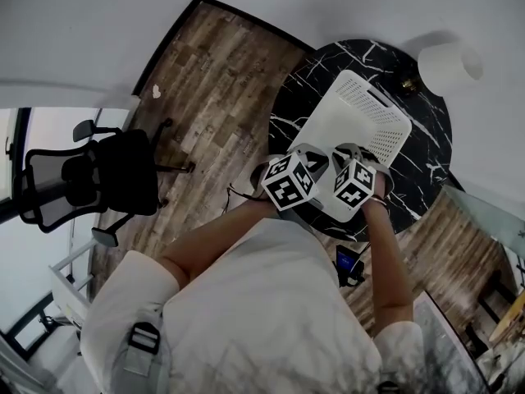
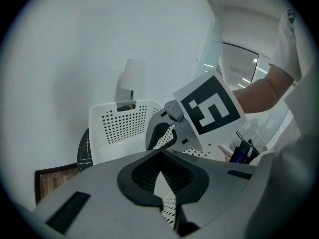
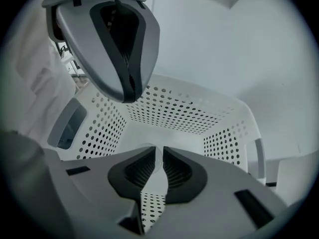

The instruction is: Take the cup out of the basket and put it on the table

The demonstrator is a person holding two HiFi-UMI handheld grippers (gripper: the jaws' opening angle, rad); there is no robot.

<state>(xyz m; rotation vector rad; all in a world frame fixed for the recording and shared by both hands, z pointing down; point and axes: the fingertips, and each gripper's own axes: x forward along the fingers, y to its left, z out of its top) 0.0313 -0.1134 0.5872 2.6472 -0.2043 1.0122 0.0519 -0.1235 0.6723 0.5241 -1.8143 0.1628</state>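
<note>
A white perforated basket [image 1: 361, 113] stands on the round black marble table [image 1: 414, 195]. Both grippers hang over its near rim, side by side. My right gripper [image 3: 160, 151] reaches into the basket [image 3: 174, 113], and its jaws are pinched on the thin rim of a clear cup [image 3: 147, 147] that is barely visible against the basket floor. In the head view the cup is hidden under the right gripper [image 1: 353, 156]. My left gripper [image 2: 160, 156] is shut on nothing, just left of the right gripper [image 2: 160, 133] and in front of the basket [image 2: 114, 128].
A white lamp [image 1: 447, 66] stands at the table's far right edge, beyond the basket. A black office chair [image 1: 98, 179] stands on the wooden floor to the left. My forearms reach in from the near side.
</note>
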